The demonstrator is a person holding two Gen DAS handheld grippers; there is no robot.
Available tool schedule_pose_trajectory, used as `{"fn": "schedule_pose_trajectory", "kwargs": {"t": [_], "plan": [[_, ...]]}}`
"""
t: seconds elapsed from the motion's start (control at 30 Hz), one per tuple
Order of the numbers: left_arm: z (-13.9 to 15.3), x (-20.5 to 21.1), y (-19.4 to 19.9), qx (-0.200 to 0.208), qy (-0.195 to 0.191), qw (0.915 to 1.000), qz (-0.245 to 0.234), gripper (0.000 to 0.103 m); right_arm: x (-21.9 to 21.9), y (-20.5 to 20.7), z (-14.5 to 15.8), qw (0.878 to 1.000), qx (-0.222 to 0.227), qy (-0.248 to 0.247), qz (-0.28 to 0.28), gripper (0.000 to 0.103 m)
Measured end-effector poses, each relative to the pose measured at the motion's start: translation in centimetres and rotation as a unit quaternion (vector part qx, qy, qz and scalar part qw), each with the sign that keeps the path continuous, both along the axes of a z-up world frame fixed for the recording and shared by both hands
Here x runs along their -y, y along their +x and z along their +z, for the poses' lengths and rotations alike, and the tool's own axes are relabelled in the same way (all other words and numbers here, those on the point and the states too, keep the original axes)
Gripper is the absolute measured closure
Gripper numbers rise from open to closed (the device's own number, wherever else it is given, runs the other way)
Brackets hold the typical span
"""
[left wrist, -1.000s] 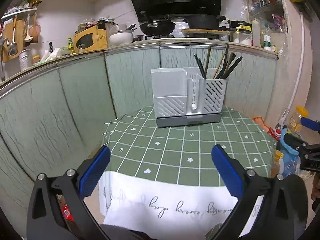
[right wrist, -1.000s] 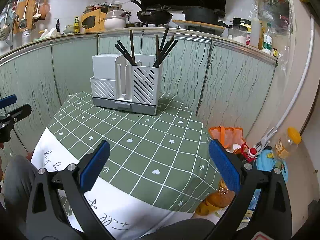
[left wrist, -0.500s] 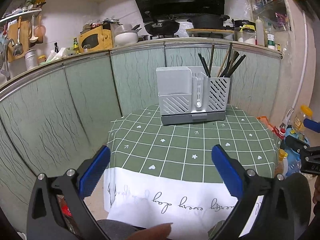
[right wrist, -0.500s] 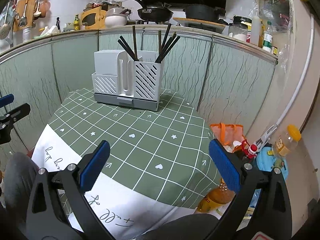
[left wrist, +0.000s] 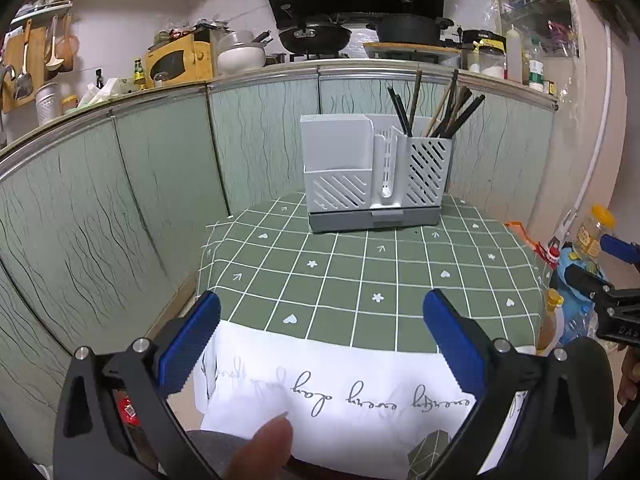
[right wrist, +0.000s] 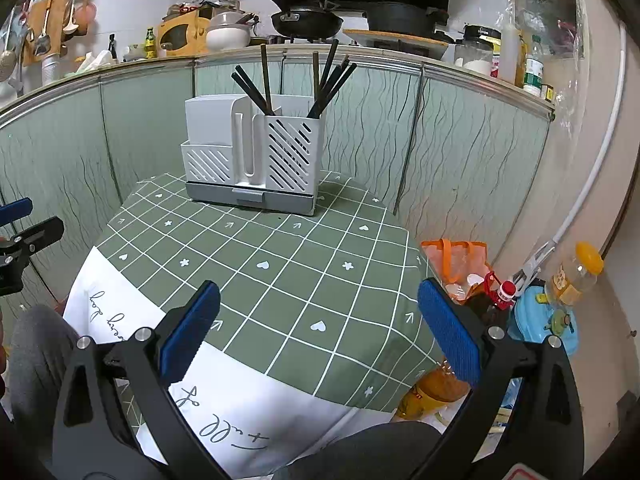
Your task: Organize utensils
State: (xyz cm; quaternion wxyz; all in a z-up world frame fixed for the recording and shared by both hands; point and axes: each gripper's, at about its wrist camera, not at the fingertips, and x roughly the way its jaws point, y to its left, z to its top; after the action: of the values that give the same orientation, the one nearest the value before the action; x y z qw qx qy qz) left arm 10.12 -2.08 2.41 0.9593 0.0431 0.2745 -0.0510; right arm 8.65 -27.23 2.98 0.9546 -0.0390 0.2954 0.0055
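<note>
Both grippers, left (left wrist: 320, 336) and right (right wrist: 318, 320), have fingers spread, empty, near front edge of green checked surface (right wrist: 280, 280). Dark chopsticks (right wrist: 324, 76) sit in the grey slotted plastic utensil caddy (right wrist: 256, 156) at far edge (right compartment). Looks done or pre-reach; next calls for approach to caddy.

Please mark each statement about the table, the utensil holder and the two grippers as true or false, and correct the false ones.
1. The chopsticks stand in the slotted right compartment of the utensil holder. True.
2. The left gripper is shut on a chopstick. False: its jaws stand wide apart with nothing between them.
3. The holder sits at the far side of the green checked tablecloth, near the cabinet panels. True.
4. Loose chopsticks lie on the cloth in front of the holder. False: no utensils show on the cloth.
5. The right gripper is open and empty. True.
6. The holder lies tipped on its side. False: it stands upright on its grey base.
</note>
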Motion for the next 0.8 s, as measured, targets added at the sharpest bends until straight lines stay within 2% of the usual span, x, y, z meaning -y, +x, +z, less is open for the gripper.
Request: {"fn": "schedule_pose_trajectory", "kwargs": {"t": [0.23,0.8], "plan": [[-0.4,-0.25,0.07,-0.005,0.009,0.9998,0.016,0.004,-0.02,-0.02,-0.27,1.0,-0.003,0.001,0.0,0.008],[-0.12,-0.27,-0.26,0.0,0.006,0.9998,0.019,0.004,-0.21,-0.15,-0.84,1.0,-0.009,0.0,-0.001,0.008]]}}
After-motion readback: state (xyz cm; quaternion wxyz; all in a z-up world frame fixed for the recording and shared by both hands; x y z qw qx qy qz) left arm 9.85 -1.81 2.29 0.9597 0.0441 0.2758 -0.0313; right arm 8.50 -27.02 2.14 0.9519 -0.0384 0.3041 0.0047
